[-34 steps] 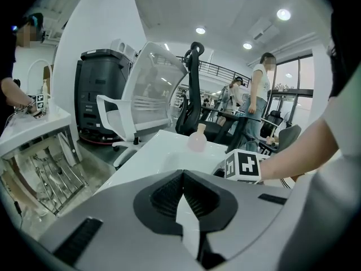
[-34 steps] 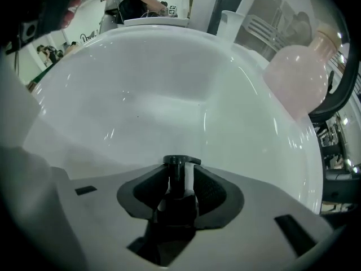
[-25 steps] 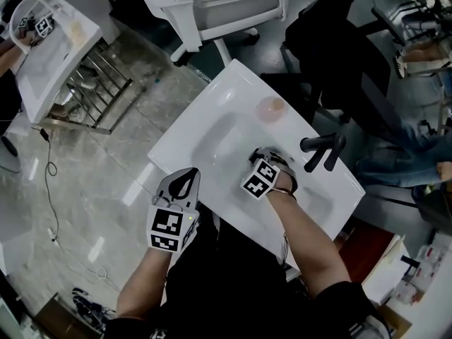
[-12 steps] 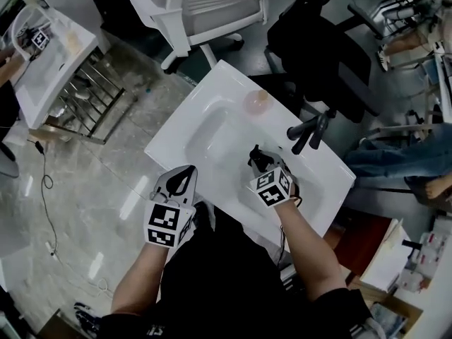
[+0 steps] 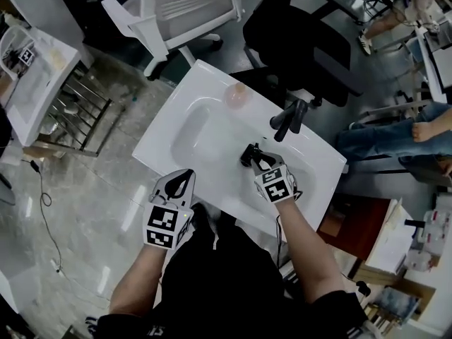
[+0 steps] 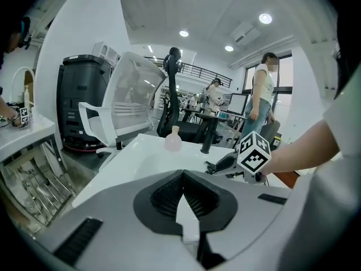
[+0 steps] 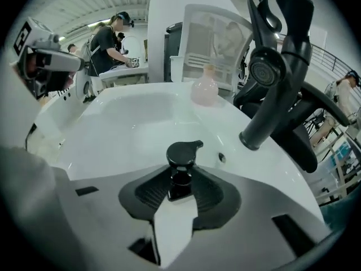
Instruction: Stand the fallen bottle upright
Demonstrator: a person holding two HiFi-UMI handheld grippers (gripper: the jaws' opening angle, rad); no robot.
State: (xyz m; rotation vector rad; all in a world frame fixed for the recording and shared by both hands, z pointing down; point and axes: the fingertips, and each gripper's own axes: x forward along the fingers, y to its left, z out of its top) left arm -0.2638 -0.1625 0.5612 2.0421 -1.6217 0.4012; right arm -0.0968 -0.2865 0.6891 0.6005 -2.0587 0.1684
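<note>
A white washbasin (image 5: 187, 129) lies on a slant across the middle of the head view, its shallow bowl toward the upper left and a black faucet (image 5: 288, 119) rising from the ledge at its right. The right gripper (image 5: 254, 157) is just below and left of the faucet, over the flat ledge beside the bowl. Its jaws are clamped on a small black bottle (image 7: 181, 151), whose round lipped cap sticks out past the jaw tips. Whether the bottle touches the basin cannot be told. A pink bottle (image 5: 235, 95) stands upright on the far rim, well apart from it. The left gripper (image 6: 181, 175) hangs at the near edge of the basin, in the lower left of the head view, jaw tips together with nothing between them. Around the basin is a glossy grey marbled floor (image 5: 106, 182) with a thin cable (image 5: 42, 196) on it. A white office chair (image 5: 176, 9) and a black office chair (image 5: 296, 34) stand at the top, and a second white basin (image 5: 32, 90) over a metal rack (image 5: 78, 111) at the upper left. A seated person's legs (image 5: 392, 136) are at the right edge.
</note>
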